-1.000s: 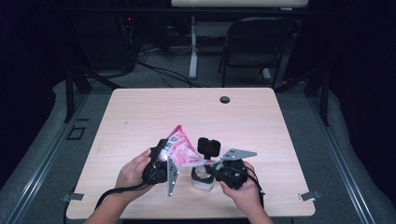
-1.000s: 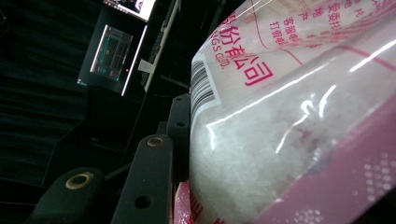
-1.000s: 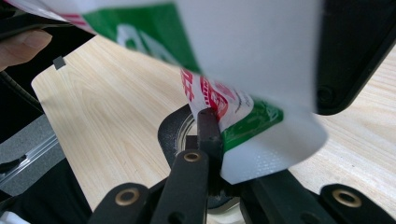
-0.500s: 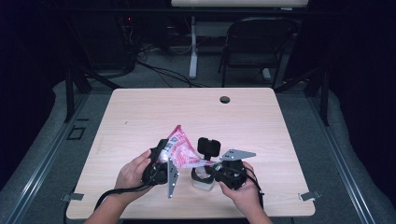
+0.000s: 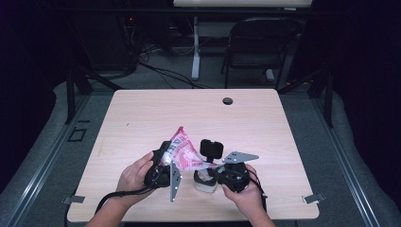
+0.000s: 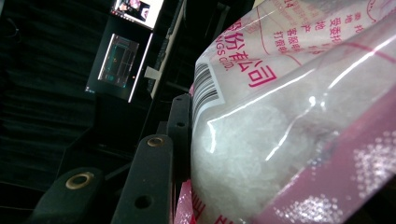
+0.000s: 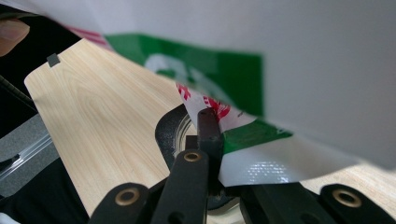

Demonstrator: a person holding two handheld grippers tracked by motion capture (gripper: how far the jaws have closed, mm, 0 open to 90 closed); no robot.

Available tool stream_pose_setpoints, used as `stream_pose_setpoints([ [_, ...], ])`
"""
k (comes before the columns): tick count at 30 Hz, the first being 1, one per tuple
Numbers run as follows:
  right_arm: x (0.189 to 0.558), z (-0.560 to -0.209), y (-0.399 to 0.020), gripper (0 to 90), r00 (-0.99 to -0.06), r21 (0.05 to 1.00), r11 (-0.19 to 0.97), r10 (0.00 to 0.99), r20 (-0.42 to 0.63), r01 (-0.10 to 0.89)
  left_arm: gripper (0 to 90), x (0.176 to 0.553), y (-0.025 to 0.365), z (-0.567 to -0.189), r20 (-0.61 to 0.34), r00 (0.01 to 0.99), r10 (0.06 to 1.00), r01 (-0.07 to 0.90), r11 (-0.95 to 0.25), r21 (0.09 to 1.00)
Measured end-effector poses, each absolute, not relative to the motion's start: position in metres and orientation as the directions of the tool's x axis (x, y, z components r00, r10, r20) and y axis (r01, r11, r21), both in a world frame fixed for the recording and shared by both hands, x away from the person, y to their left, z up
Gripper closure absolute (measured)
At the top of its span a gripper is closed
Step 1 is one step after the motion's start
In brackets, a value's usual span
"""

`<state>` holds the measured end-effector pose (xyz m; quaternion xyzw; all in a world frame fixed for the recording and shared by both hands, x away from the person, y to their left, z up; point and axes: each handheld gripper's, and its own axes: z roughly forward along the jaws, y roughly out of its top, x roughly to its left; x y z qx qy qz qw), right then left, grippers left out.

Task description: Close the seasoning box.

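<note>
L tool [image 5: 163,165] + R tool [image 5: 218,172] grip bag [image 5: 184,153], near table [image 5: 265,123] front edge.

In the high view, the pink bag [image 5: 183,152] covered the tips of the left gripper [image 5: 163,166], so where its pads met the plastic could not be read. The small white container [image 5: 205,182] below the bag was partly masked by the bag's corner and the right gripper [image 5: 222,171]; its contents were too small to tell. In the left gripper view the bag ran past the top, right and bottom edges, and one jaw was hidden behind it. In the right gripper view the bag's near surface was a blur, and the dark round rim [image 7: 169,131] beneath it, possibly the container's mouth, was mostly covered.
</note>
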<state>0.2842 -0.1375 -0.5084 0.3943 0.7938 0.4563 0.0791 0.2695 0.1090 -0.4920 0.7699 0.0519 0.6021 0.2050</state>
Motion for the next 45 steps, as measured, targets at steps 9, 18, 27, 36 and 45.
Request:
stream_pose_setpoints([
  [9,0.2838,-0.5086,-0.1367,89.9,-0.674,0.787,0.272,0.702,0.231,0.553,70.8,0.2679,0.108,-0.4904,0.908,0.264,0.327,-0.166,-0.911,0.376],
  [18,0.2837,-0.5089,-0.136,89.9,-0.673,0.785,0.276,0.703,0.229,0.555,70.8,0.2673,0.1078,-0.4903,0.906,0.267,0.328,-0.167,-0.91,0.378],
  [27,0.2836,-0.509,-0.1358,89.9,-0.673,0.786,0.274,0.703,0.23,0.555,70.7,0.2672,0.1076,-0.4896,0.906,0.264,0.33,-0.176,-0.907,0.381],
  [36,0.2834,-0.509,-0.1354,89.9,-0.673,0.785,0.275,0.704,0.229,0.555,70.7,0.2664,0.1072,-0.4882,0.908,0.263,0.326,-0.179,-0.909,0.377],
  [45,0.2835,-0.509,-0.1353,89.9,-0.673,0.786,0.276,0.704,0.227,0.553,70.7,0.2661,0.1068,-0.4858,0.911,0.266,0.316,-0.181,-0.911,0.37],
])
